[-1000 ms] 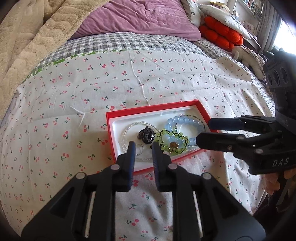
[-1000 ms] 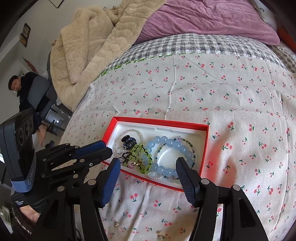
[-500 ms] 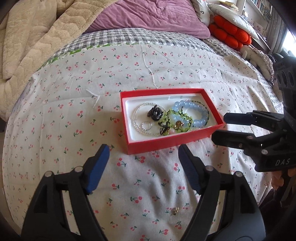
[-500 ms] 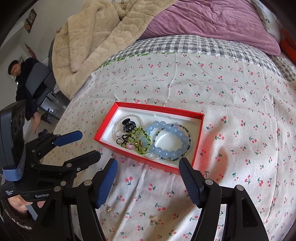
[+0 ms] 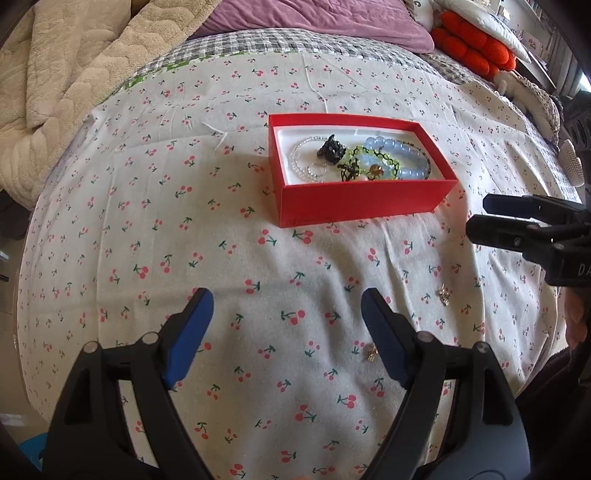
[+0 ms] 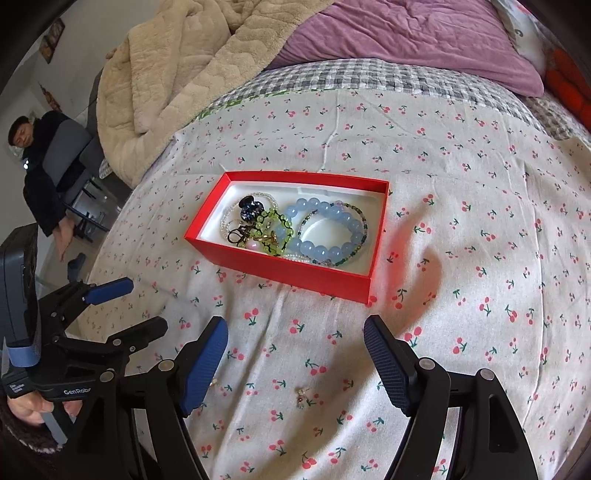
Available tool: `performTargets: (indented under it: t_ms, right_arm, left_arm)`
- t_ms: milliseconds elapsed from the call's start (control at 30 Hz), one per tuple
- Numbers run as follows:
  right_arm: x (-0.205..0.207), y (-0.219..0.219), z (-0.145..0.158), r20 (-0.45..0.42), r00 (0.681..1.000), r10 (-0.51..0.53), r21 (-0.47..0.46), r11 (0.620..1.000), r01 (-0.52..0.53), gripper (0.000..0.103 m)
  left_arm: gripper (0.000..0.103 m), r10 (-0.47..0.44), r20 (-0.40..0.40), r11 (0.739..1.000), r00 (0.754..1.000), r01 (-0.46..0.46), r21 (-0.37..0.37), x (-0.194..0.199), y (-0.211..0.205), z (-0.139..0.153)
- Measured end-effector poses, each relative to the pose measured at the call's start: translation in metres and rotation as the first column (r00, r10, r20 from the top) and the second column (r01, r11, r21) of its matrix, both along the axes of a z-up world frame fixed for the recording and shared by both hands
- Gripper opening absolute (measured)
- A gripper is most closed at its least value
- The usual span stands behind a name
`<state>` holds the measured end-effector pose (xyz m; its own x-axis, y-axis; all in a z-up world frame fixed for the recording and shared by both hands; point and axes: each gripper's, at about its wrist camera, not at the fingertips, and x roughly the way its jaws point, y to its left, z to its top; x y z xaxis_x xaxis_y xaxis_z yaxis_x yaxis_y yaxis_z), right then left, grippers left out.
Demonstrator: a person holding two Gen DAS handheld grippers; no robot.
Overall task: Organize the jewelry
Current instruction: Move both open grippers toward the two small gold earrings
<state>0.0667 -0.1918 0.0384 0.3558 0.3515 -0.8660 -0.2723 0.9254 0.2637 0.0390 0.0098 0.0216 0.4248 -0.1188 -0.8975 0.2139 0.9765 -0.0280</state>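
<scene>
A red box (image 5: 354,203) (image 6: 288,269) with a white lining sits on the cherry-print bedsheet. It holds a blue bead bracelet (image 6: 328,229), a green bead piece (image 6: 273,225), a black clip (image 6: 249,208) and a pearl strand (image 5: 303,162). Two small earrings lie loose on the sheet in front of the box (image 5: 370,352) (image 5: 444,294); one also shows in the right wrist view (image 6: 301,397). My left gripper (image 5: 286,321) is open and empty, well short of the box. My right gripper (image 6: 295,347) is open and empty, just above the loose earring.
A beige fleece blanket (image 6: 192,74) and a purple quilt (image 6: 406,33) are piled at the far side of the bed. Orange cushions (image 5: 472,48) lie at the far right. A person sits in a chair (image 6: 40,166) beyond the bed's left edge.
My left gripper opened from shut over the box and drew back toward me. My right gripper also drew back a little. The loose earrings came into view.
</scene>
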Motion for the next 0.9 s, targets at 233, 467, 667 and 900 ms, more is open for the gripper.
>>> performTargets:
  t_ms: [233, 467, 667, 900]
  right_arm:
    - [-0.016, 0.003, -0.006, -0.001, 0.999, 0.038, -0.042, 0.998, -0.038, 0.077]
    - [-0.027, 0.001, -0.024, -0.018, 0.998, 0.062, -0.083, 0.994, -0.064, 0.077]
    - [-0.039, -0.002, -0.045, -0.026, 0.992, 0.125, -0.157, 0.979, -0.127, 0.077]
    - [-0.054, -0.01, -0.052, 0.035, 0.983, 0.178, -0.221, 0.961, -0.166, 0.077]
  left_arm:
    - [0.082, -0.036, -0.037, 0.997, 0.999, 0.038, 0.06, -0.015, -0.001, -0.019]
    - [0.082, -0.109, -0.045, 0.991, 0.993, 0.112, 0.078, -0.031, -0.008, -0.029]
    - [0.082, -0.169, -0.076, 0.978, 0.983, 0.176, 0.111, -0.041, -0.014, -0.043]
    - [0.082, -0.24, -0.089, 0.968, 0.967, 0.246, 0.054, -0.053, -0.021, -0.047]
